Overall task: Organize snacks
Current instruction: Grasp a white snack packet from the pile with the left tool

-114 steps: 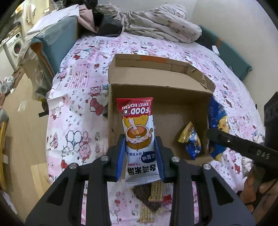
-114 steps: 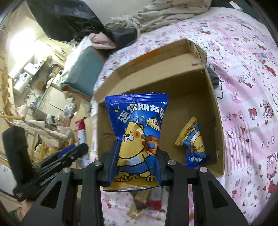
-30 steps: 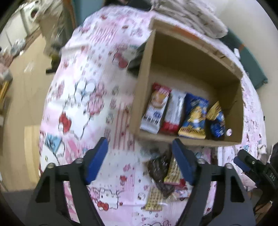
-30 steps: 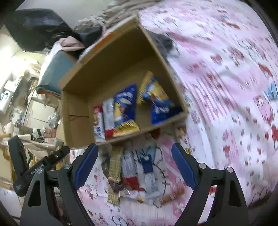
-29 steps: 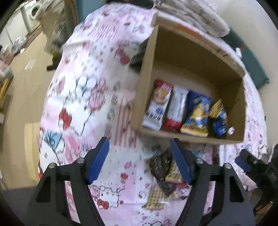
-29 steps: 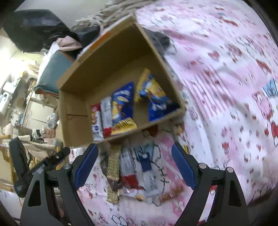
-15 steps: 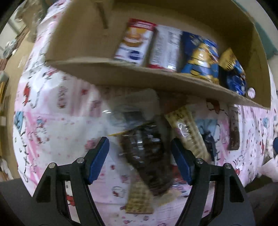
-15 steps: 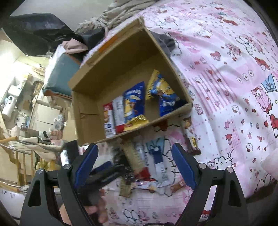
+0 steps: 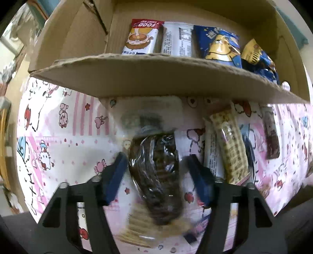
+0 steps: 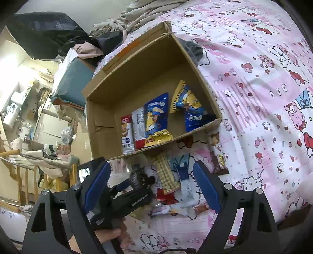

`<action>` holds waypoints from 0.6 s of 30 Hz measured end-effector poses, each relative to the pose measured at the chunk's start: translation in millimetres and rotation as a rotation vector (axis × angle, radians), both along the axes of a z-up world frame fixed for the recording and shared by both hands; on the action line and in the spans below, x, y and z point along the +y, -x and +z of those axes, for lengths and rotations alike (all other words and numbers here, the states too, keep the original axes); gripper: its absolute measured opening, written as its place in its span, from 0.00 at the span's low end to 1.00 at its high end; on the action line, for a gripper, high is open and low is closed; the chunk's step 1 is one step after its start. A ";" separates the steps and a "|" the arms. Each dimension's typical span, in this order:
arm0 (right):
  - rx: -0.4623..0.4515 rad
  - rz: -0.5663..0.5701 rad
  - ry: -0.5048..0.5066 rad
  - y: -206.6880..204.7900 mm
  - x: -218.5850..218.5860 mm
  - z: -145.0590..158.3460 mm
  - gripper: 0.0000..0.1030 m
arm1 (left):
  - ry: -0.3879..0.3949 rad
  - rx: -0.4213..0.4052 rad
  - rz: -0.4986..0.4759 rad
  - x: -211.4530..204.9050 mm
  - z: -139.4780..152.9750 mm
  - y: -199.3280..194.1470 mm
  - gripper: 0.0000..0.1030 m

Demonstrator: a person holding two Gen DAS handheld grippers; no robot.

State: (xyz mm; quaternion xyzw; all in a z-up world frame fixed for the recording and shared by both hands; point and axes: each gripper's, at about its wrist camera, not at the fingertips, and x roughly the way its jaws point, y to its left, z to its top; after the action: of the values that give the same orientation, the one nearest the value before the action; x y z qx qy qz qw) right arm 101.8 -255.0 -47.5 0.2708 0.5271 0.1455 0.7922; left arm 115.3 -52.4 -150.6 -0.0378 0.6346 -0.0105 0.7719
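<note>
A cardboard box (image 9: 137,76) lies on the bed and holds several snack packs in a row: a red-and-white rice cake pack (image 9: 141,37), a white pack (image 9: 177,40) and two blue packs (image 9: 219,44). Loose snacks lie in front of it. My left gripper (image 9: 156,168) is open, its jaws on either side of a dark clear-wrapped snack (image 9: 156,170), the left jaw close against it. A beige wafer pack (image 9: 229,144) lies to its right. My right gripper (image 10: 151,187) is open and empty above the pile; the left gripper (image 10: 135,186) shows below it.
The box (image 10: 197,73) also shows in the right wrist view. A small brown bar (image 10: 220,162) lies right of the pile. Crumpled bedding (image 10: 140,17) is behind the box. The bed's left edge drops to a cluttered floor (image 10: 29,121).
My left gripper has come down close over the loose pile and its jaws have narrowed around the dark snack. My right gripper has stayed open above the pile.
</note>
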 end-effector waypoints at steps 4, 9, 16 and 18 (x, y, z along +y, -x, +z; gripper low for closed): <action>0.008 0.001 0.013 -1.5 -1.1 -3.3 0.86 | 0.096 -0.011 0.004 6.3 11.5 7.1 0.30; 0.017 0.002 0.033 -3.0 -3.2 -7.1 0.86 | 0.187 -0.043 -0.006 12.3 33.8 16.5 0.11; 0.040 -0.011 0.015 -5.0 -7.0 -12.7 0.86 | 0.239 -0.012 -0.025 18.5 60.2 22.5 0.06; 0.043 -0.007 0.016 -4.6 -6.1 -13.6 0.86 | 0.219 0.005 -0.057 15.2 60.0 30.1 0.07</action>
State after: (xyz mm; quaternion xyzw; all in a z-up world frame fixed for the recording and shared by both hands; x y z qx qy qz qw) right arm 106.5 -261.0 -61.1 0.2695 0.5444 0.1329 0.7832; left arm 85.2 -37.2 -90.7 -0.1038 0.6324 -0.1015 0.7609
